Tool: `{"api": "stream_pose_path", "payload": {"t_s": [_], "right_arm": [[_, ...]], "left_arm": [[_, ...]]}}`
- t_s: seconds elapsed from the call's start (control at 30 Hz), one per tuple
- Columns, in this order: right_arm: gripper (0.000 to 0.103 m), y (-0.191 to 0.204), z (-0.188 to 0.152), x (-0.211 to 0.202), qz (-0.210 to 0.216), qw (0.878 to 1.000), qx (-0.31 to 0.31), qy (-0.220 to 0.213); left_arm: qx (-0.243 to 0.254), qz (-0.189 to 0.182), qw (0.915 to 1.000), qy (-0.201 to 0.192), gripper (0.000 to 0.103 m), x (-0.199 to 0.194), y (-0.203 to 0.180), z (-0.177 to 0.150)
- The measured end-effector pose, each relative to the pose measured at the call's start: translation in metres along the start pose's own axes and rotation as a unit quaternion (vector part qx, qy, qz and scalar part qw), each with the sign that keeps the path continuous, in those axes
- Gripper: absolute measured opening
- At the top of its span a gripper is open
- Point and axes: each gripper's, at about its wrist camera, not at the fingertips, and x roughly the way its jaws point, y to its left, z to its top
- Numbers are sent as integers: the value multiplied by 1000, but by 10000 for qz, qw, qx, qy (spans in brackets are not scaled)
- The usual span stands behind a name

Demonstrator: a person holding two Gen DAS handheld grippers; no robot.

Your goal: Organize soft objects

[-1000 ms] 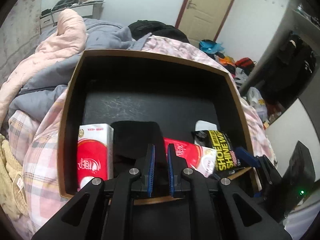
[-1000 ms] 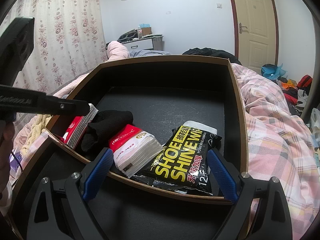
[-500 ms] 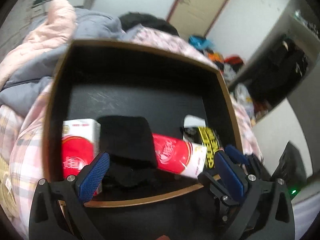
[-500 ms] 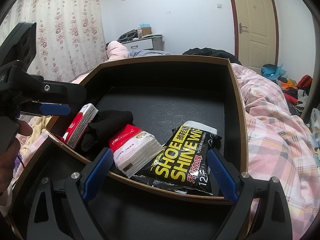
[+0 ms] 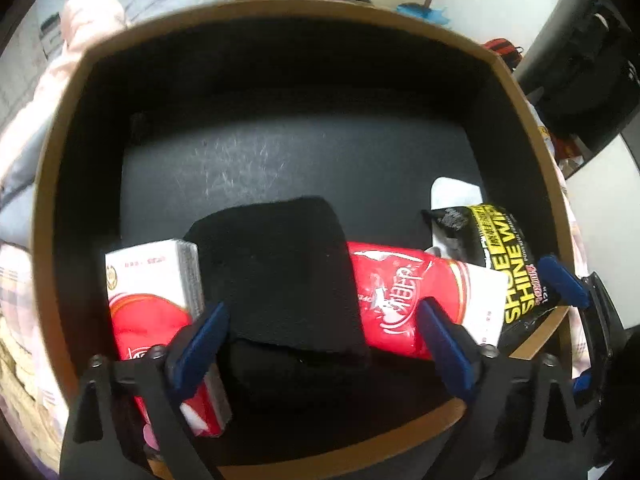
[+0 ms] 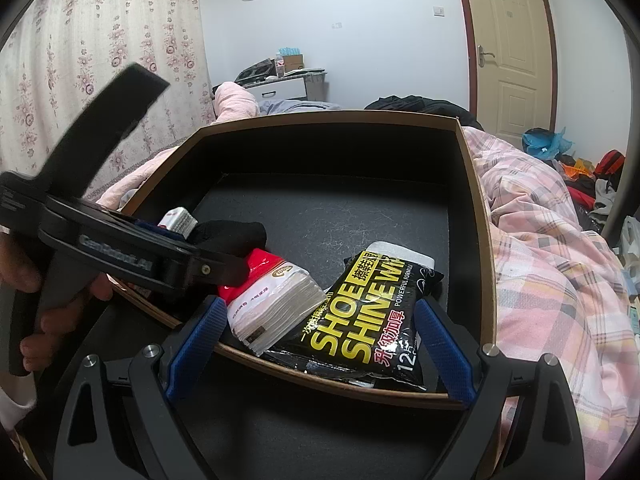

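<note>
A black box with a brown rim (image 5: 56, 168) lies on a bed. Along its near side sit an upright red-and-white tissue pack (image 5: 148, 292), a folded black cloth (image 5: 280, 272), a second red tissue pack (image 5: 404, 292) lying flat, and a black shoe-shine wipes pack (image 5: 504, 260). My left gripper (image 5: 320, 340) points steeply down over the cloth. Its jaws are closing with the cloth between them, and the pads are not pressing on it. My right gripper (image 6: 320, 340) is open at the box's near rim (image 6: 360, 390), with the flat tissue pack (image 6: 276, 304) and wipes pack (image 6: 372, 320) just beyond its fingers.
The far half of the box floor (image 6: 340, 216) is bare black. A pink plaid quilt (image 6: 540, 264) and piled bedding surround the box. A door (image 6: 508, 40), a flowered curtain (image 6: 100, 40) and a small white cabinet (image 6: 284, 86) stand further off. A hand (image 6: 24, 280) grips the left tool's handle.
The left gripper went from shut to wide open, then dropped closer into the box over the black cloth. The right gripper and the packs have not moved.
</note>
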Motion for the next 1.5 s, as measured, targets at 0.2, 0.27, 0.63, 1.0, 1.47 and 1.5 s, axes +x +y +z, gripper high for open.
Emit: {"api": "stream_pose_path", "payload": {"t_s": [0.2,0.27,0.63,1.0,1.47,1.5], "right_arm": [[94,0,1,-1,12,10000,-9,1],[94,0,1,-1,14,10000,-8,0],[94,1,2,-1,14,10000,-7,-6],[94,1,2,-1,14,10000,-5,-8],[94,1,1,-1,14,10000,-4,-10],[94,1,1,-1,13,10000,-4,-10]], "left_arm": [[-263,247,9993,-93,29,2,14,1],[-428,11,9989,-186,19,0,22,2],[-537,-389,9925,-1028,5,-39,19,4],[-113,-1064,9730,-2045,5,-156,11,-26],[625,-2503,9477,-1881,5,-198,15,-122],[657,-2297,9546,-1780,5,-190,15,-127]]}}
